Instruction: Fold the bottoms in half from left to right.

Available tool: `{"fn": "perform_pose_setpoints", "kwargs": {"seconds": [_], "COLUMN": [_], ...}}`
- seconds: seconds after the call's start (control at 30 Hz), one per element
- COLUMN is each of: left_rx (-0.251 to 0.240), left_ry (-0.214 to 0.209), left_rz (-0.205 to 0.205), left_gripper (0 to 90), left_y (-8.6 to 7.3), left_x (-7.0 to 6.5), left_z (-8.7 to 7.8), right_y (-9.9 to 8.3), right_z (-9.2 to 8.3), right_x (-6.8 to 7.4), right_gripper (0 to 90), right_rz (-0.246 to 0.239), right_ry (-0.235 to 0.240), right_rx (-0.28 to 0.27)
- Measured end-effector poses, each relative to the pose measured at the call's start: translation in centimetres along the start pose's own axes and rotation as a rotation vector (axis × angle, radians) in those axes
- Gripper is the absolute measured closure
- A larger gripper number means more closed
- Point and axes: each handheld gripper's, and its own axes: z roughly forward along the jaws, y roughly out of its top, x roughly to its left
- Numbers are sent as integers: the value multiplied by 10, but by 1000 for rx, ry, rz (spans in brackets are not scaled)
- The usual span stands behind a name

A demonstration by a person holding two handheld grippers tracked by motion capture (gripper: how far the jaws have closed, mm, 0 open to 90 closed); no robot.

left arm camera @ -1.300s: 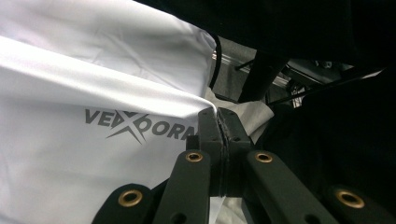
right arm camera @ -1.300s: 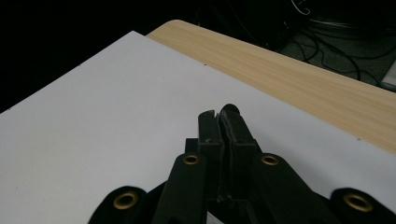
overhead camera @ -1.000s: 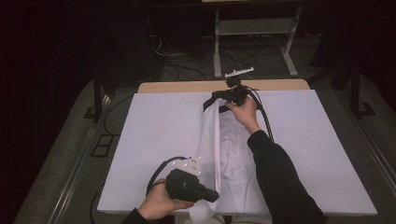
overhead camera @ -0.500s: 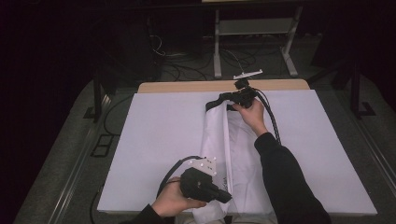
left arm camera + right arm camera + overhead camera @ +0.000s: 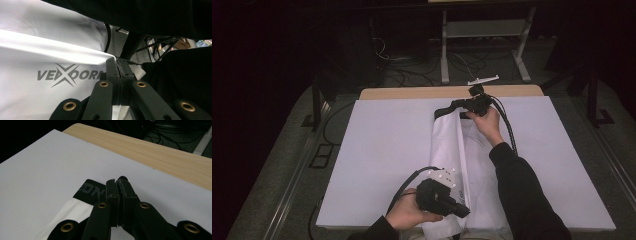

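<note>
A white garment with a black waistband lies lengthwise on the white table cover, folded along its left edge. My left gripper is at the near end, shut on the white fabric close to a grey printed logo; its tips pinch the cloth edge. My right gripper is at the far end, and its closed jaws clamp the black waistband just above the table cover.
The wooden table edge runs along the back, beyond the cover. A small white bracket lies behind it, with a metal stand and floor cables farther off. Bare cover lies left and right of the garment.
Both hands have shifted to the right, carrying the garment's left edge with them. The fold along that edge now lies farther over the garment. Both grips are unchanged.
</note>
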Motion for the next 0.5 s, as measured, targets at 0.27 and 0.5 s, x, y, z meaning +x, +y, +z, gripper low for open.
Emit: {"fn": "perform_pose_setpoints", "kwargs": {"seconds": [0.27, 0.5], "left_rx": [6, -3], "left_ry": [-9, -23], "left_rz": [6, 24], "left_gripper": [884, 884], "left_y": [12, 28], "left_x": [4, 7], "left_z": [14, 31], "right_y": [-4, -6], "right_z": [-6, -21], "right_x": [-10, -25], "right_gripper": [856, 856], "right_rz": [4, 18], "right_ry": [-5, -18], "right_rx": [-2, -13]}}
